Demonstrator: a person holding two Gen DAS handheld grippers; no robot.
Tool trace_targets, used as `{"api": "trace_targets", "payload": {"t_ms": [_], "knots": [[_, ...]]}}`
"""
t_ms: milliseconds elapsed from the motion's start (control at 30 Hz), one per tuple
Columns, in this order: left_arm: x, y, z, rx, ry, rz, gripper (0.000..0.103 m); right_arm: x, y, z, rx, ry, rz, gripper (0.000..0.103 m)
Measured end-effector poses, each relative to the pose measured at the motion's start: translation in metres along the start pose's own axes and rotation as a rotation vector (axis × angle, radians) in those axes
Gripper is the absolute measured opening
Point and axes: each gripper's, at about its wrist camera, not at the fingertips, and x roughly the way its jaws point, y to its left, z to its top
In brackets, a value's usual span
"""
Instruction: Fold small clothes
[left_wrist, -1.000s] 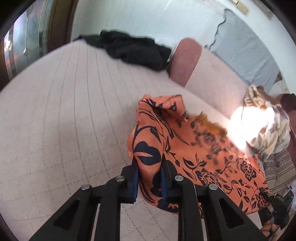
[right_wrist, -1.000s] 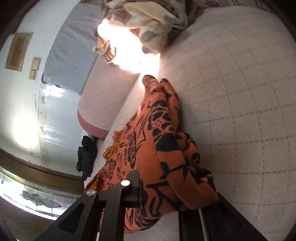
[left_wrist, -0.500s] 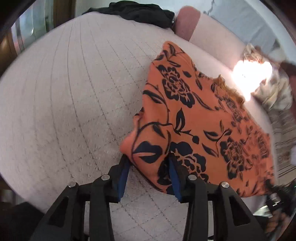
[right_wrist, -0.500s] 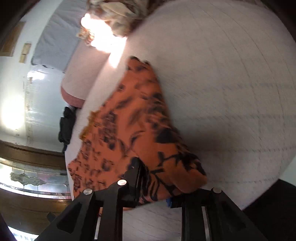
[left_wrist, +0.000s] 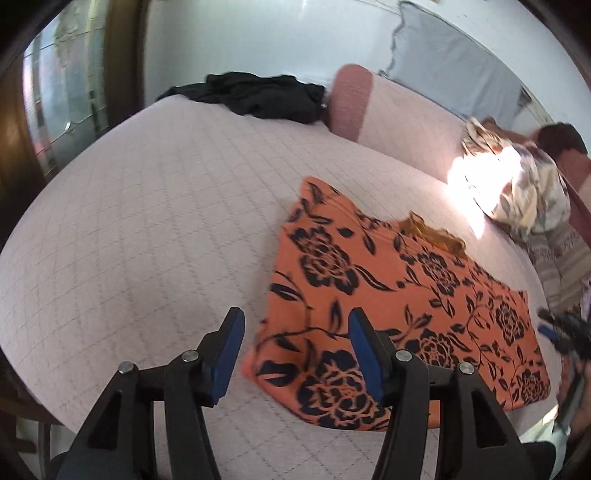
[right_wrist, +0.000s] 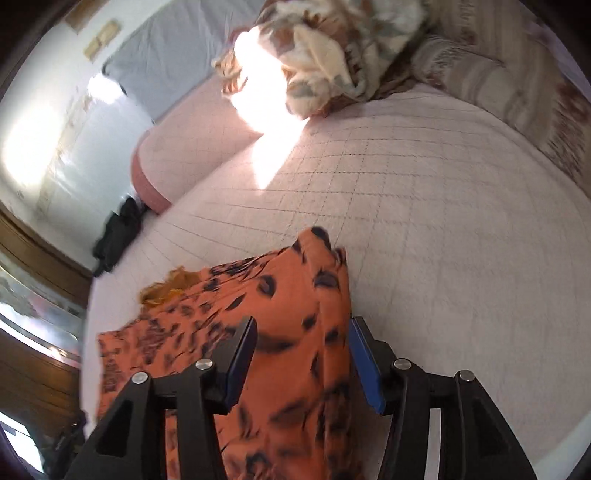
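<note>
Left jaws: the left gripper (left_wrist: 295, 354) stands about half wide and is opening; the near corner of the orange floral garment (left_wrist: 388, 306) lies between the blue pads (left_wrist: 231, 347), which do not press on it.
Right jaws: the right gripper (right_wrist: 301, 360) is likewise about half wide and opening; a raised fold of the orange floral garment (right_wrist: 280, 332) runs between its blue pads (right_wrist: 364, 365), seemingly loose, though blur hides whether cloth brushes one pad.
Garment's place: spread nearly flat on the quilted bed cover (left_wrist: 147, 221), near the cover's front edge, well apart from the black clothing (left_wrist: 258, 94) at its far side.
Long axis: in the left wrist view it runs from the left jaws across to the right gripper (left_wrist: 565, 332), seen small at the garment's far end.
Nearer hand: each holds one end; neither is clearly nearer the middle.
Coming move, as a judgement: a fold likely carries one end over the other along that axis, or the near edge toward the yellow-brown neckline trim (left_wrist: 432, 232) on the garment's far side.
Beyond the garment: a pink bolster (left_wrist: 351, 99) and a floral bundle (left_wrist: 524, 192) lie past its far edge.
Writing: no brand, label or readable text is visible.
</note>
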Motion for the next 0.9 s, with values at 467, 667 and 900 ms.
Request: {"api": "trace_targets", "payload": {"t_ms": [467,667,900], "knots": [[0.047,-0.030,-0.009,0.163,0.050,0.028,0.066,0.065,0.010,0.025,-0.232,0.065,-0.195,0.011],[0.023,-0.029,-0.008,0.152,0.014,-0.002,0.066,-0.017,0.002,0.015,-0.034,-0.123,-0.050,0.019],[0.010,-0.031,-0.017,0.137,0.003,-0.045,0.069,-0.051,0.043,-0.073,0.043,0.046,0.402,0.045]]}}
